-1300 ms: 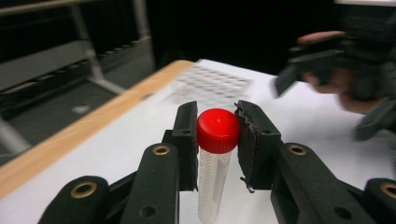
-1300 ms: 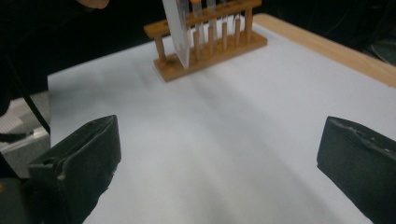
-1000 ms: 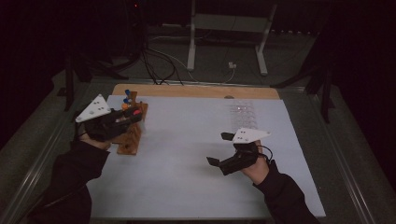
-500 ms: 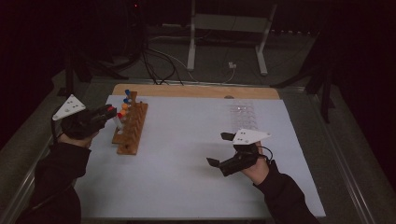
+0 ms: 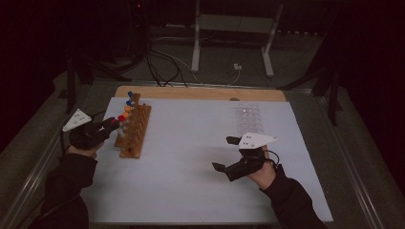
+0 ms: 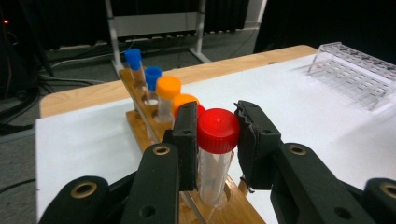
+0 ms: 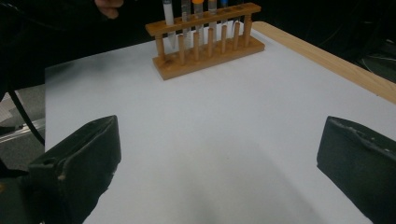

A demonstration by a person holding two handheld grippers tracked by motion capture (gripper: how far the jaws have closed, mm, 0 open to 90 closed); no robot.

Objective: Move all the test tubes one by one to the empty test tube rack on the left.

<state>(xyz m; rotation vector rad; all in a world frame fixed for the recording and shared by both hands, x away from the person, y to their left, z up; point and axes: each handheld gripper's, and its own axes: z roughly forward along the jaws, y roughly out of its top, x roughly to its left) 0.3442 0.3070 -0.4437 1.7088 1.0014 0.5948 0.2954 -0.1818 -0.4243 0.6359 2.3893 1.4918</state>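
Observation:
A wooden tube rack (image 5: 134,133) stands at the left of the white mat, holding several capped tubes. My left gripper (image 5: 113,125) reaches it from the left, jaws shut on the cap of a red-capped tube (image 6: 217,131). That tube stands upright with its lower end in a front hole of the rack (image 6: 232,206). Behind it are orange-capped tubes (image 6: 168,87) and blue-capped tubes (image 6: 133,56). My right gripper (image 5: 224,153) rests open over the bare mat at the right. In its own view, the right gripper (image 7: 219,158) has nothing between its jaws, and the rack (image 7: 205,51) is far ahead.
A clear plastic rack (image 5: 249,117) lies at the back right of the mat, also seen as the clear rack (image 6: 355,77). A wooden board edge (image 5: 200,93) runs along the far side. Stand legs and cables lie on the floor beyond the table.
My left gripper has swung out from above the rack to its left side and dropped lower, still shut on the red-capped tube. The right gripper has stayed put.

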